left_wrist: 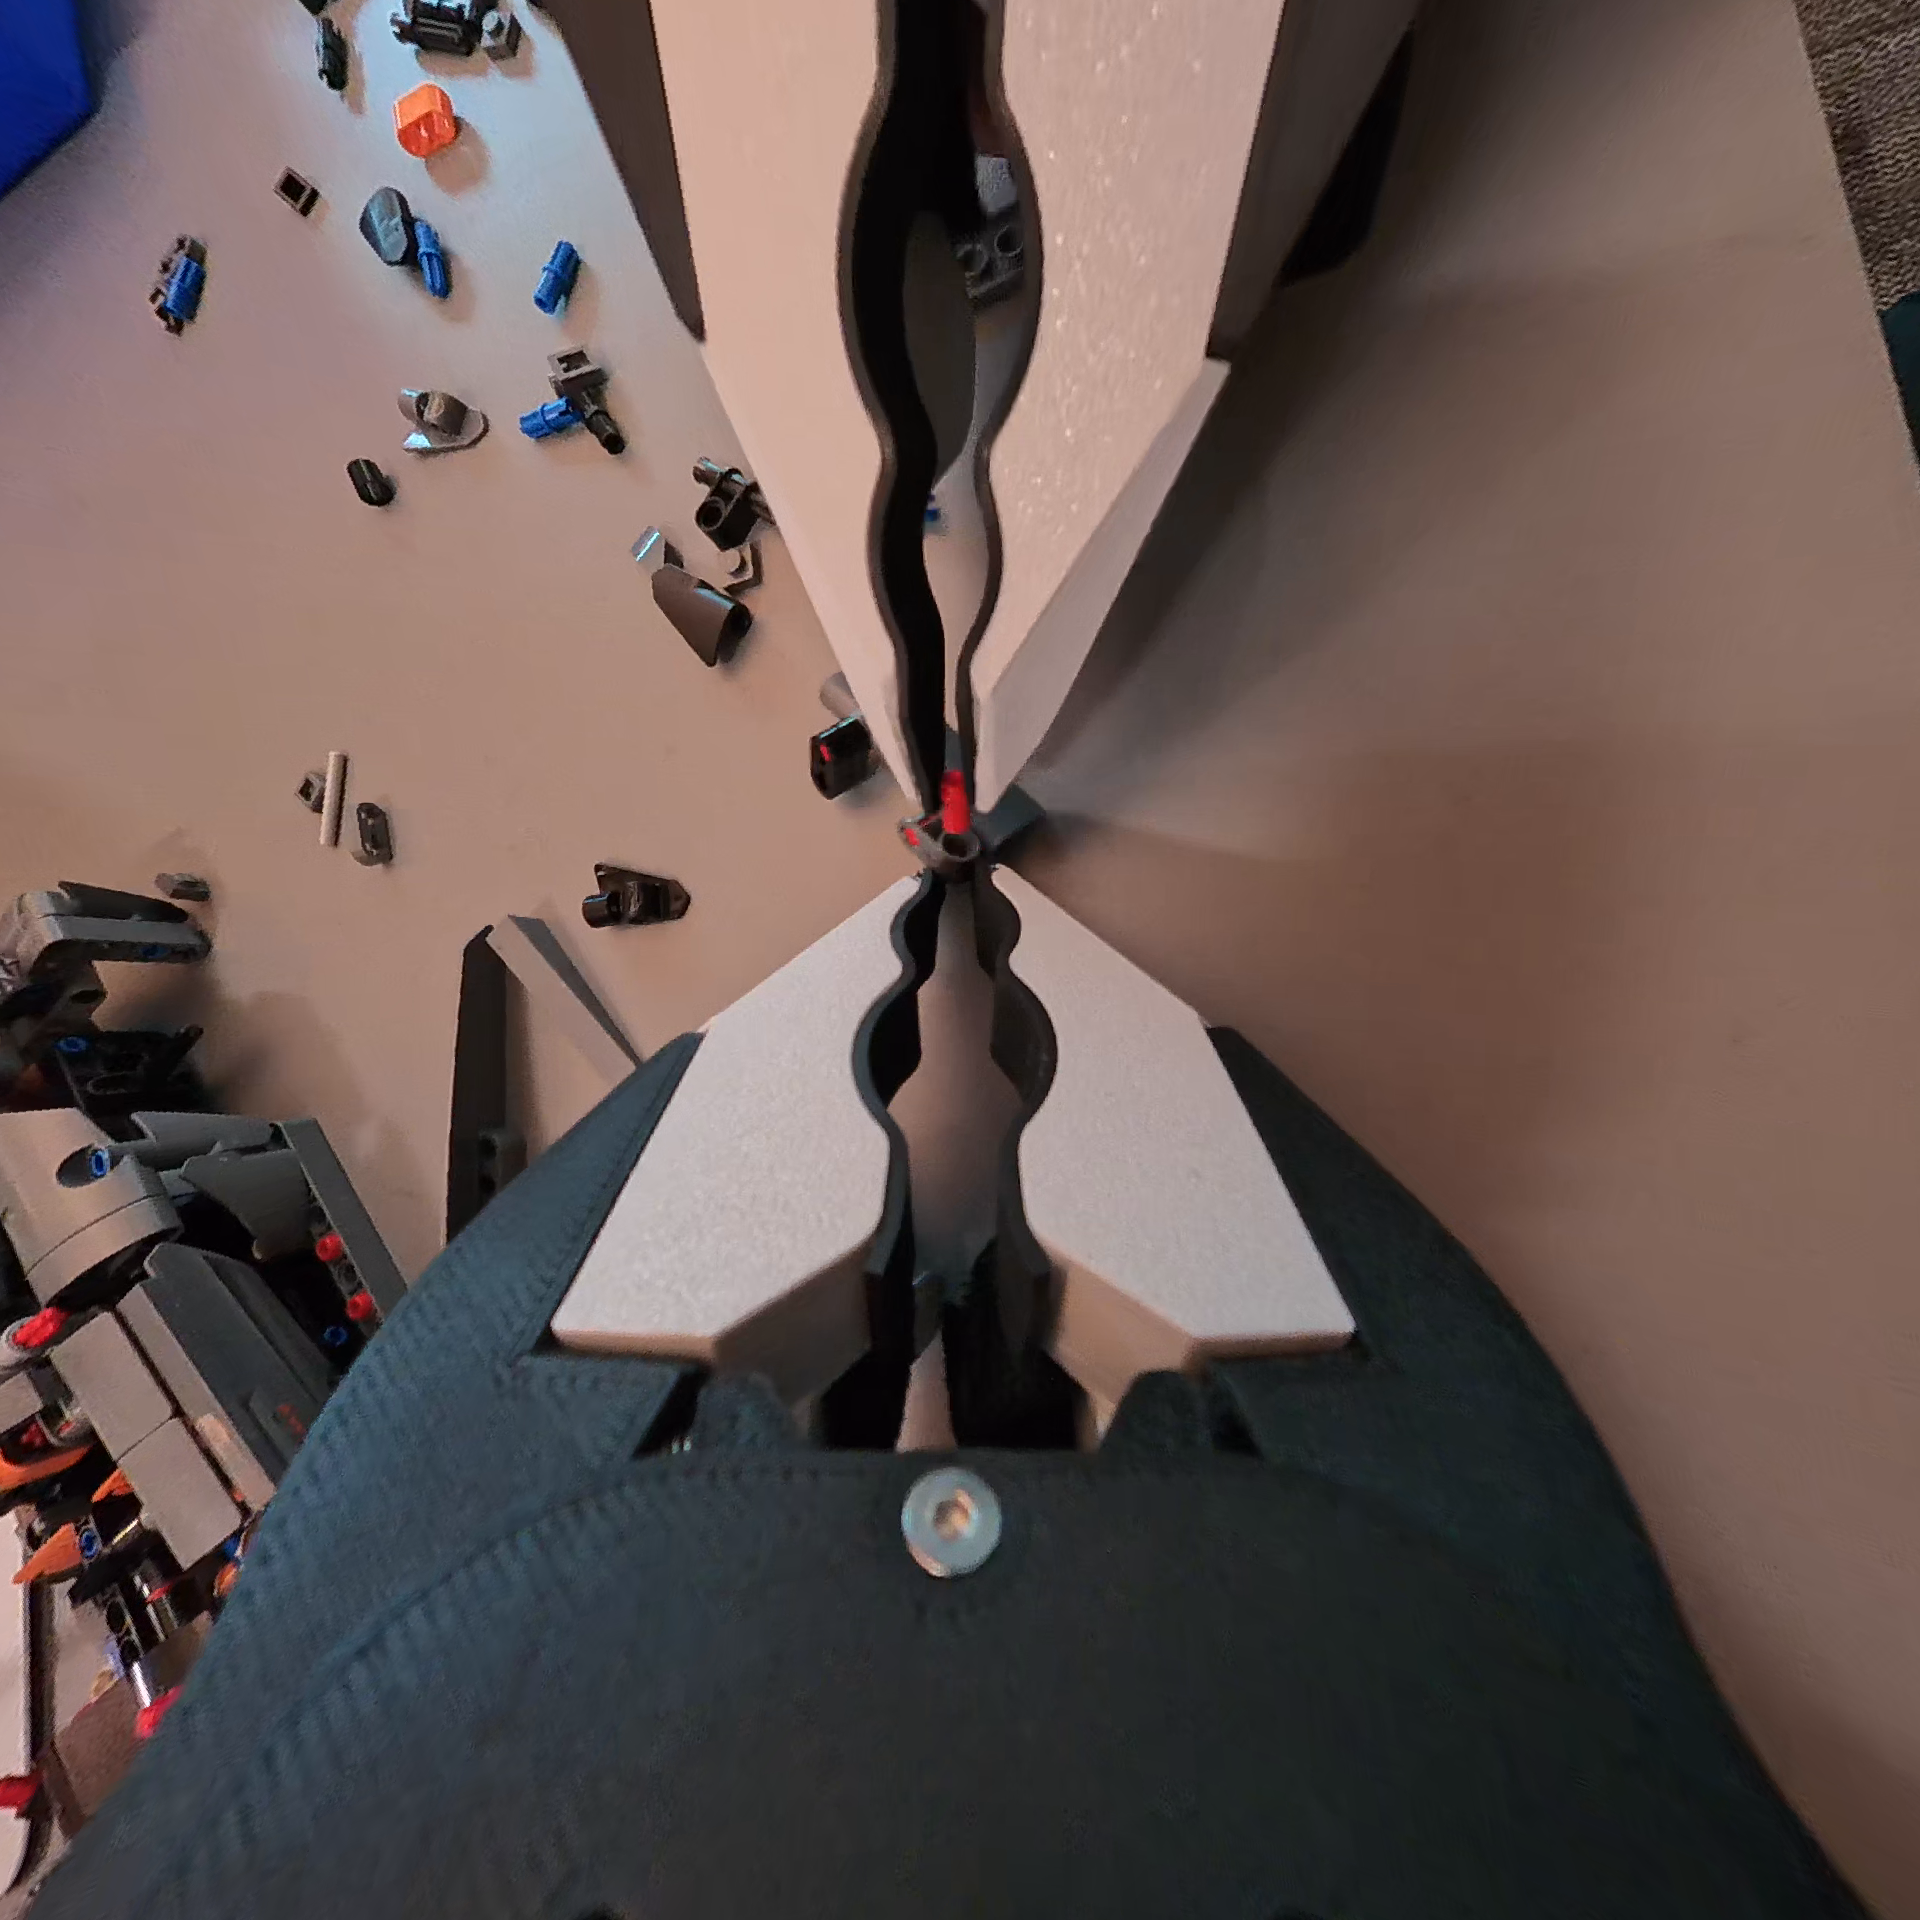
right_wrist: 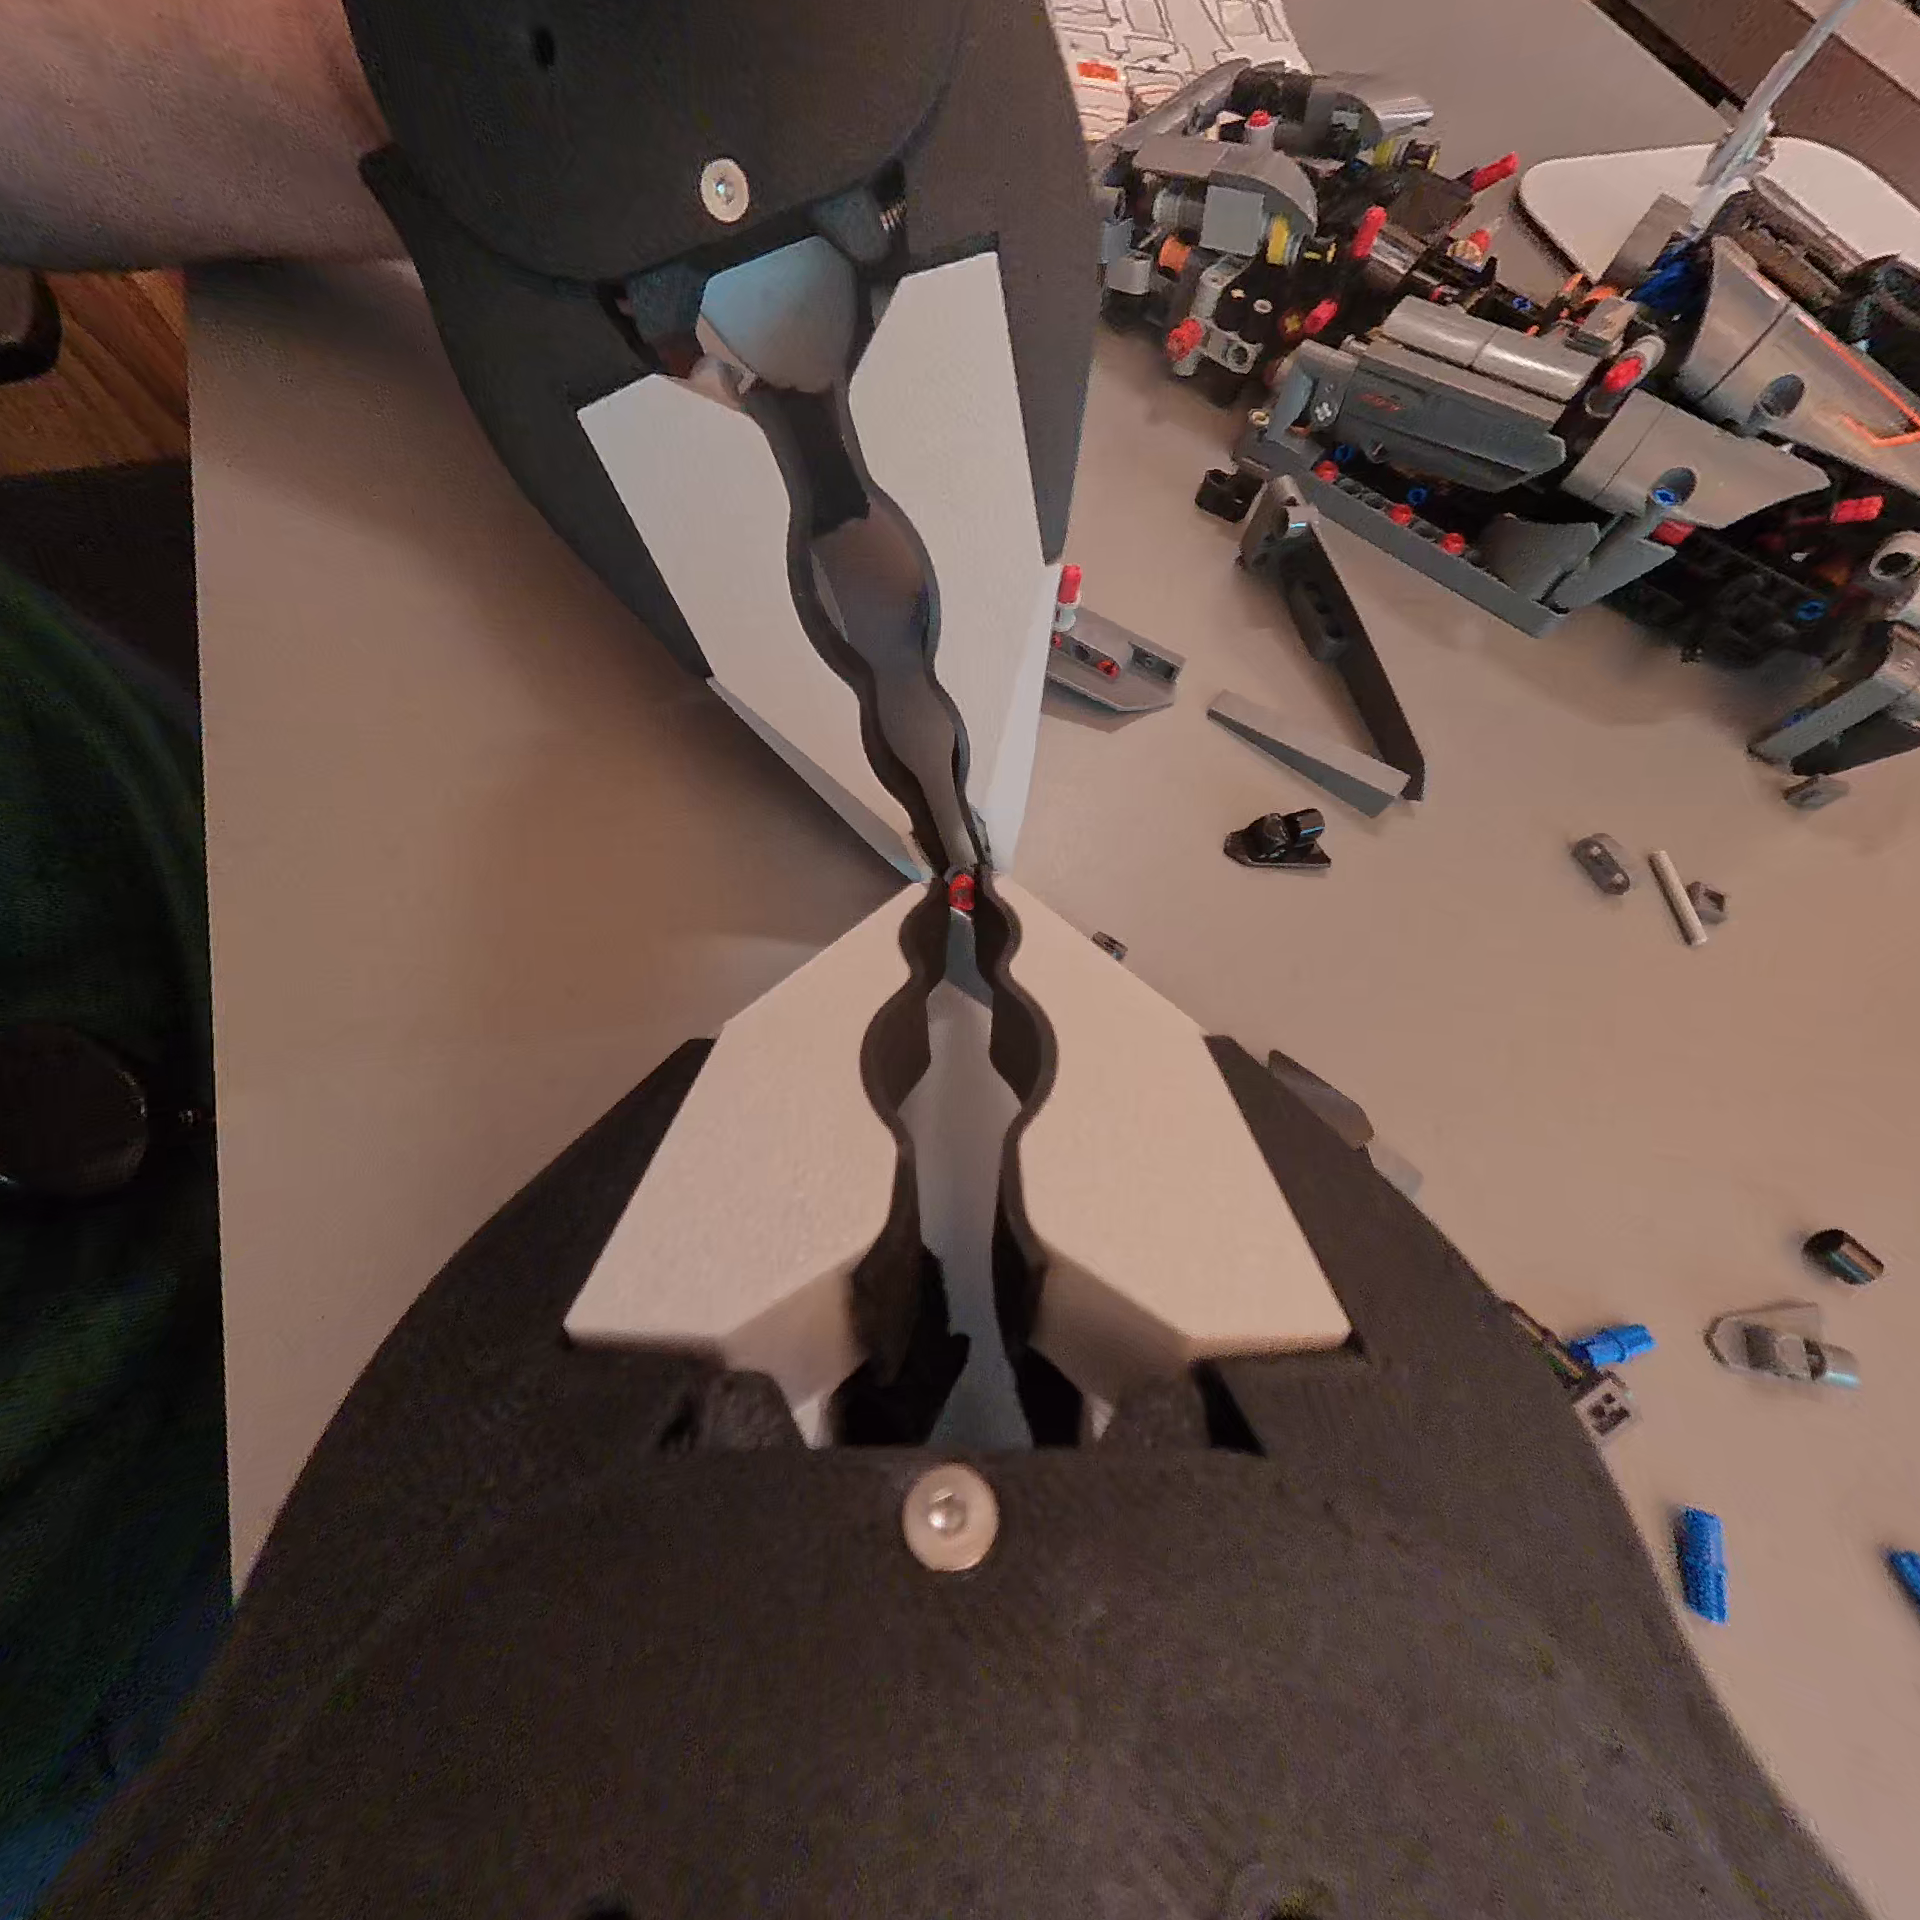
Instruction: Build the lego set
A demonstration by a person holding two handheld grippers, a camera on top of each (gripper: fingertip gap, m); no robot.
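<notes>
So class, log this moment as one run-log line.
left gripper: shut on grey connector | right gripper: shut on red pin | tips meeting above table | model: untouched

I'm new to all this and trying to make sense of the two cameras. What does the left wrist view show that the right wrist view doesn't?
Only the left wrist view shows the orange piece and a blue object at the table's far corner.

Only the right wrist view shows a person's forearm behind the far gripper, the printed instruction sheet, and a white curved panel past the model.

Both show the left gripper and right gripper meeting tip to tip on a small red and grey piece, the half-built grey model, and scattered blue pins.
</notes>
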